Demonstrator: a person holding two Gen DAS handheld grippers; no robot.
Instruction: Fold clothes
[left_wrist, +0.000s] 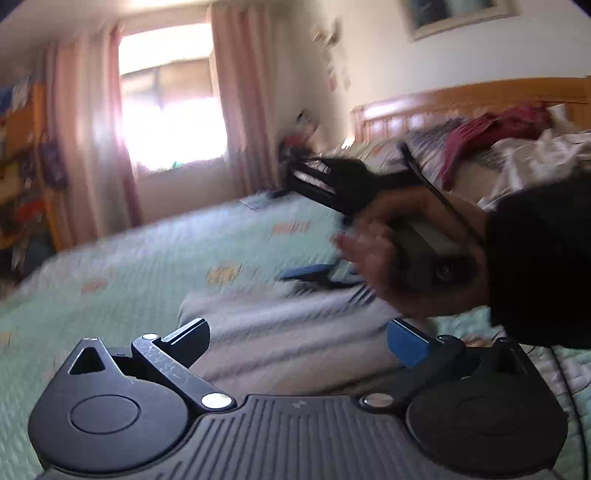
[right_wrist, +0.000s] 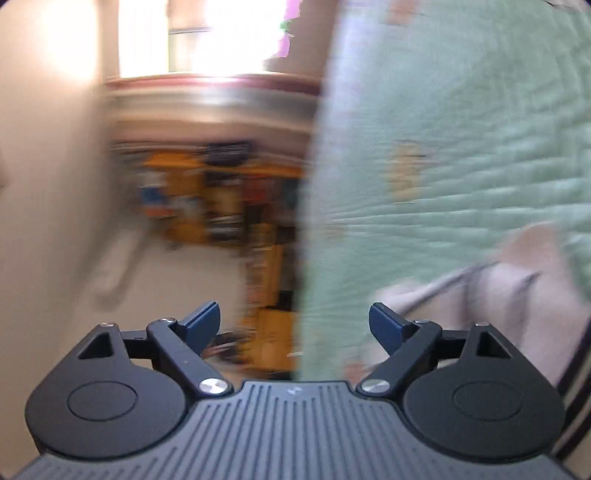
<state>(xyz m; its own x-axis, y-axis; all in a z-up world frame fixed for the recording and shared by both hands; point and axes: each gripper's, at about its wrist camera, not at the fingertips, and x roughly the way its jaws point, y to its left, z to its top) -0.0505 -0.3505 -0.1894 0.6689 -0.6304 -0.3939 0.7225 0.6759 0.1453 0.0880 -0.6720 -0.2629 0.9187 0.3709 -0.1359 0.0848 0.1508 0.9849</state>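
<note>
A pale grey garment (left_wrist: 280, 325) lies spread on the mint green quilt (left_wrist: 129, 258) of a bed. My left gripper (left_wrist: 299, 338) hovers just over its near part, open, with nothing between its fingers. A person's hand (left_wrist: 384, 254) in a dark sleeve holds my right gripper (left_wrist: 304, 229) turned on its side above the garment's far edge. It is open and its blue pad (left_wrist: 306, 273) is close to the cloth. The right wrist view is rolled and blurred. There the right gripper (right_wrist: 295, 325) is open and empty, with the garment (right_wrist: 498, 280) at lower right on the quilt (right_wrist: 461, 129).
A heap of red and white clothes (left_wrist: 498, 129) lies by the wooden headboard (left_wrist: 461, 96). Pink curtains (left_wrist: 236, 110) frame a bright window (left_wrist: 170, 110). Cluttered orange shelves (right_wrist: 221, 206) stand past the bed's edge (right_wrist: 310, 221), over pale floor (right_wrist: 74, 258).
</note>
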